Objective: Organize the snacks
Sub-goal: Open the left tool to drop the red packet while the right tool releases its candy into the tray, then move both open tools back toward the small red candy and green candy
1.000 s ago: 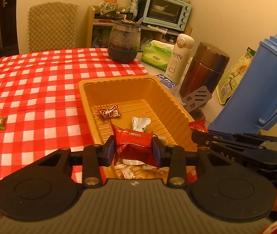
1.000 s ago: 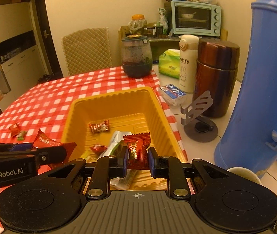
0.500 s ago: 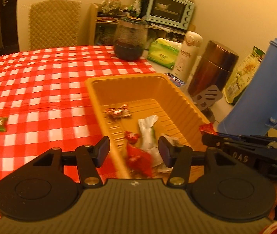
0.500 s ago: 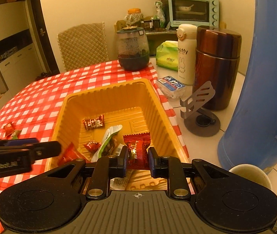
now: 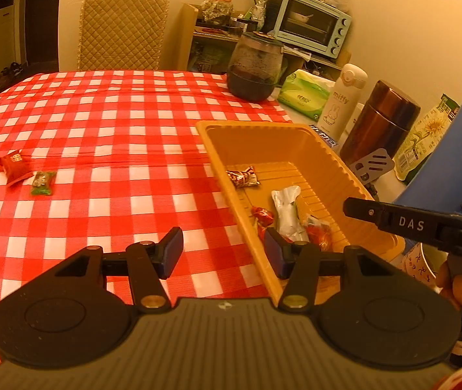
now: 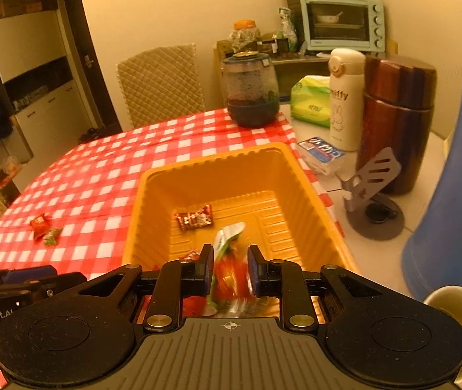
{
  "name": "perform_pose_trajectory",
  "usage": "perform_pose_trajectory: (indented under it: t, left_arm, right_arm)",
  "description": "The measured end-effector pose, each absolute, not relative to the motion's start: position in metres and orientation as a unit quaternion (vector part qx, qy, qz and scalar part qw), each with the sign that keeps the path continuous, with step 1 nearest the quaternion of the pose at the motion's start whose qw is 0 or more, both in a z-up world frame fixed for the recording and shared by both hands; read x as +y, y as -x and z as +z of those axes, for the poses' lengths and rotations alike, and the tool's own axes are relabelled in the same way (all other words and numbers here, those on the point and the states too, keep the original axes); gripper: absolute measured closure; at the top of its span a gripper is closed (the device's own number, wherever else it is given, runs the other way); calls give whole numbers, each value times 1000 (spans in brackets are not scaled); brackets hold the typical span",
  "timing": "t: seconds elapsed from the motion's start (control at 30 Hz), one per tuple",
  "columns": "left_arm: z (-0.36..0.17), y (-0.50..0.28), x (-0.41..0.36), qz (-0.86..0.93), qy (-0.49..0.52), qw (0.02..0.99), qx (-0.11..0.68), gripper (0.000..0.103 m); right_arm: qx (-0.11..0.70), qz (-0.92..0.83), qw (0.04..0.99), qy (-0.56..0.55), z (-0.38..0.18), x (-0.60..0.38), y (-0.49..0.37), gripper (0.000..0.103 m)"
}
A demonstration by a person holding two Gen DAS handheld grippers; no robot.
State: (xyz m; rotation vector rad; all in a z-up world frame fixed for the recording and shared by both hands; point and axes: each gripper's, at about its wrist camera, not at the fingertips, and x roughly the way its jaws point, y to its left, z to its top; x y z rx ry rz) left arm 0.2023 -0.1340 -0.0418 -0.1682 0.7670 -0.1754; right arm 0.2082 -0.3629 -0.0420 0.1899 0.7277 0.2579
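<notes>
Nearest the lens, the left gripper (image 5: 222, 253) hangs with its jaws spread wide and nothing between them, straddling the near left wall of the orange tray (image 5: 341, 175); one finger sits over the checked tablecloth (image 5: 117, 123), the other over the tray's inside. The right gripper (image 6: 230, 269) hovers above the tray's near end, its jaws parted, and a red snack packet (image 6: 229, 278) shows as a blur in the gap between them; whether the pads touch it cannot be told. From the left wrist view the right gripper appears as a black bar lettered DAS, reaching over the tray's right rim.

Inside the tray, a small pile lies at the near end: red wrapped pieces (image 5: 318, 232) and a white-and-green sachet (image 5: 286, 211) pointing up the middle. Farther in, a dark red wrapped candy (image 5: 243, 177) lies alone on the ribbed floor.

Out on the cloth, well apart from the tray on its left, a red packet (image 5: 14, 165) and a green candy (image 5: 43, 182) lie just beside each other.

Beyond the tray stand a dark glass jar (image 5: 255, 65), a green tissue pack (image 5: 305, 94), a white miffy bottle (image 5: 343, 97), a brown flask (image 5: 380, 120) and a blue jug (image 5: 458, 162), with a toaster oven (image 5: 312, 22) and a quilted chair (image 5: 122, 32) at the back
</notes>
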Motion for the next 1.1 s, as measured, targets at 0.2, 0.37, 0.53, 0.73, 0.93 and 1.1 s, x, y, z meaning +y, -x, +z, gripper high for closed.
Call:
perform_pose_trajectory:
  t: [0.2, 0.37, 0.53, 0.73, 0.93, 1.1]
  left_arm:
    - [-38, -190, -120, -73, 78, 923, 370, 52]
    - [-31, -176, -109, -67, 79, 924, 368, 52]
    - [-20, -156, -95, -61, 85, 927, 361, 51]
    - [-1, -131, -74, -51, 87, 933, 345, 49]
    - [16, -109, -49, -38, 86, 938, 334, 47]
    - [26, -93, -29, -26, 89, 940, 328, 45]
  right_arm:
    - [354, 116, 924, -88, -34, -360, -199, 45]
    - [357, 108, 925, -80, -23, -348, -182, 45]
    - [356, 111, 924, -79, -10, -332, -163, 45]
    - [350, 124, 925, -80, 7, -306, -138, 45]
    - [342, 142, 925, -78, 20, -279, -119, 45]
    - [336, 155, 926, -73, 29, -260, -108, 45]
